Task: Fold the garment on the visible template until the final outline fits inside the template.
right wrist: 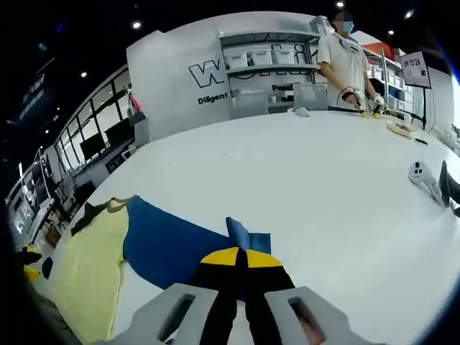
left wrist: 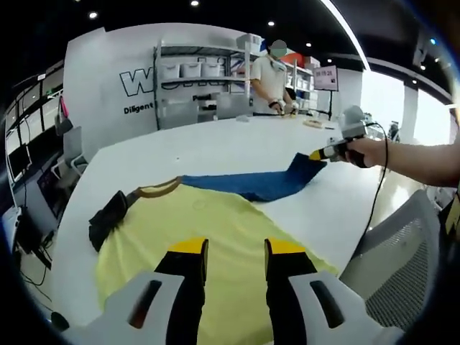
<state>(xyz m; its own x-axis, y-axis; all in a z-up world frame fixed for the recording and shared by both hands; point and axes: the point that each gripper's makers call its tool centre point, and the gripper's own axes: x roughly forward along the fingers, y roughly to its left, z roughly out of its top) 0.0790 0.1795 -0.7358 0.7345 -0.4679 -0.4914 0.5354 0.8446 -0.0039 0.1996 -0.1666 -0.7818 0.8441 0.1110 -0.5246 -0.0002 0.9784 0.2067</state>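
A yellow T-shirt (left wrist: 208, 230) with a brown collar (left wrist: 158, 189) and a dark sleeve (left wrist: 108, 215) lies flat on the white table (left wrist: 215, 147). A blue cloth sheet (left wrist: 248, 183) sticks out from under its far side. My left gripper (left wrist: 236, 248) hovers open over the shirt's middle, nothing between its fingers. My right gripper (left wrist: 323, 153), held by a hand, pinches the blue sheet's far corner. In the right gripper view, the right gripper (right wrist: 237, 259) is shut on that raised blue corner (right wrist: 248, 233), with the blue sheet (right wrist: 165, 244) and the yellow shirt (right wrist: 86, 273) to its left.
A person (left wrist: 273, 79) stands at the table's far end by grey shelves (left wrist: 194, 79). A white handheld device (right wrist: 424, 178) lies on the table at the right. A mesh chair (left wrist: 402, 273) stands at the table's near right edge. Monitors line the left wall.
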